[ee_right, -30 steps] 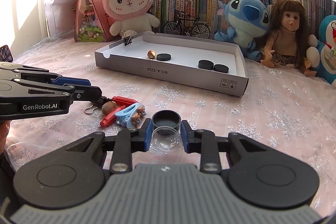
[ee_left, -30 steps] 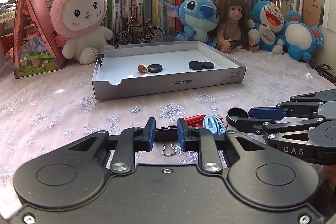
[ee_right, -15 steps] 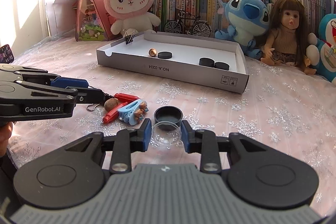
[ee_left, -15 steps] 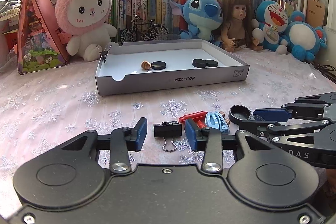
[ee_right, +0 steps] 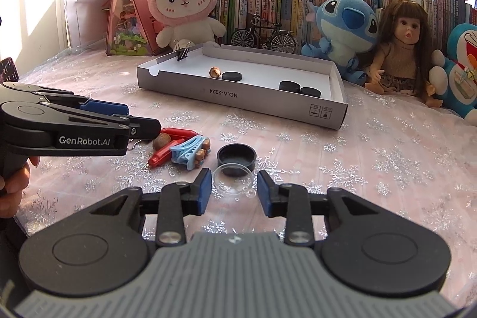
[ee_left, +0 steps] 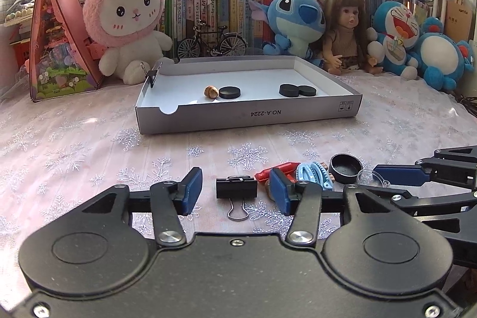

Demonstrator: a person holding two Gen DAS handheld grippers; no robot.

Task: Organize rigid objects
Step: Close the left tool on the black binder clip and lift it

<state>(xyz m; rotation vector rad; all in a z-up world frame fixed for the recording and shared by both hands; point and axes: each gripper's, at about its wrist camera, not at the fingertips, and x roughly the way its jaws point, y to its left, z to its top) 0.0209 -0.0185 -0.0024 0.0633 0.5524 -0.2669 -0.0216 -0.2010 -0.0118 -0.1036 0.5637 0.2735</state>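
black metal binder clip (ee_left: 236,189) lies on the snowflake-cloth worktop (ee_left: 89,139) between the left tool (ee_left: 235,192)'s just-spreading blue pads, untouched. right tool (ee_right: 234,189), jaws likewise just spreading, brackets a clear round plastic lid (ee_right: 232,179) without pinching.

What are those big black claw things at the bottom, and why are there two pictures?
They are grabbing tools that a person holds, one per hand, each carrying a camera; so two pictures. The left gripper has just been opening around a black binder clip without squeezing it. The right gripper has just been opening around a clear lid, also loose. Nearby lie a black cap, a blue hair clip and a red clip. The white box behind holds tidied pieces.
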